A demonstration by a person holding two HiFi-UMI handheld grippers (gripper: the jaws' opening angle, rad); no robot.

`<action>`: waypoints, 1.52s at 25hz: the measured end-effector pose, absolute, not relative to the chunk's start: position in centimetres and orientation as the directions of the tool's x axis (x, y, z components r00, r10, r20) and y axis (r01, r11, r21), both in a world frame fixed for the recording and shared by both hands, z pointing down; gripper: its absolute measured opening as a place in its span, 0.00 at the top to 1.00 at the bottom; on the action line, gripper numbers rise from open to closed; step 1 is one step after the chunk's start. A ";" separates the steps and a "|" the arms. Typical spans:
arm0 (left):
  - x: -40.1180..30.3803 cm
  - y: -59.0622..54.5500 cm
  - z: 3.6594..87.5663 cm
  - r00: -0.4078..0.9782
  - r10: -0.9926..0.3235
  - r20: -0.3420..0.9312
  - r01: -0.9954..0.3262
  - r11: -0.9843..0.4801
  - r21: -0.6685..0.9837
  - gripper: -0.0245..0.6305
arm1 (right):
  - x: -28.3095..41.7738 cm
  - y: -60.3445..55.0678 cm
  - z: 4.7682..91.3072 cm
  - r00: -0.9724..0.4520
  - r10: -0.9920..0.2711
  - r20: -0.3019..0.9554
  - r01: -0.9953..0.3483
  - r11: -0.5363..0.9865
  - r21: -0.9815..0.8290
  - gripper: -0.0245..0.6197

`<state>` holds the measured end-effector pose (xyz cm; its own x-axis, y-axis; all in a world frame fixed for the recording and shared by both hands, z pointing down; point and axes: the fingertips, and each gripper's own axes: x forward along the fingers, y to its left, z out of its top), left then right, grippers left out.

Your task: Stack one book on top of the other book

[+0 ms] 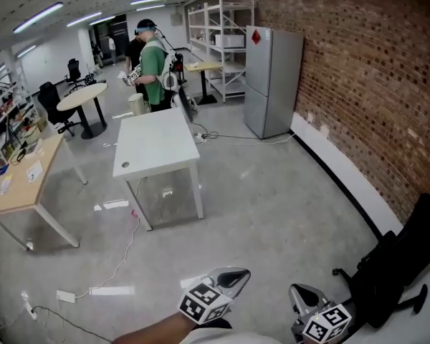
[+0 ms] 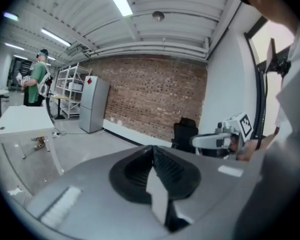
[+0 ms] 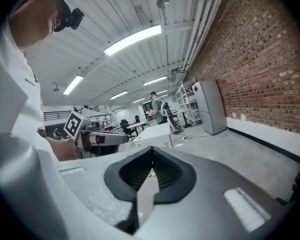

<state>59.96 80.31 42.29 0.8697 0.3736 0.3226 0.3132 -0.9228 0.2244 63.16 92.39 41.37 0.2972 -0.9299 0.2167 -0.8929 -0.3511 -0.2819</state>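
Your grey left gripper and right gripper are clenched empty. No book shows; expect a stiff, weighty one, so pinch near the spine.

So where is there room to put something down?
The white table is nearly all bare on top. The floor between it, the fridge and the brick wall is wide open for walking through. The wooden table has papers on it. Cables lie on the floor in front of both tables. Behind them, people and chairs crowd in.
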 end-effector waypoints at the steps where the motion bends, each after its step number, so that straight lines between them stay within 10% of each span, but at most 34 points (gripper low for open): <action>1: 59.8 78.8 42.2 0.880 0.350 0.320 0.289 -0.931 0.224 0.96 | 63.3 90.7 41.2 0.270 -0.939 0.215 -0.905 -0.323 -0.276 0.96; 18: 47.0 57.3 43.1 0.939 -0.128 0.319 -0.204 -0.955 0.217 0.96 | 56.3 64.4 41.9 -0.227 -0.947 0.227 -0.952 0.167 -0.255 0.96; 38: 28.8 47.1 45.7 0.702 -0.637 0.317 -0.712 -0.627 0.316 0.96 | 42.0 48.8 43.3 -0.693 -0.652 0.307 -0.720 0.649 -0.246 0.96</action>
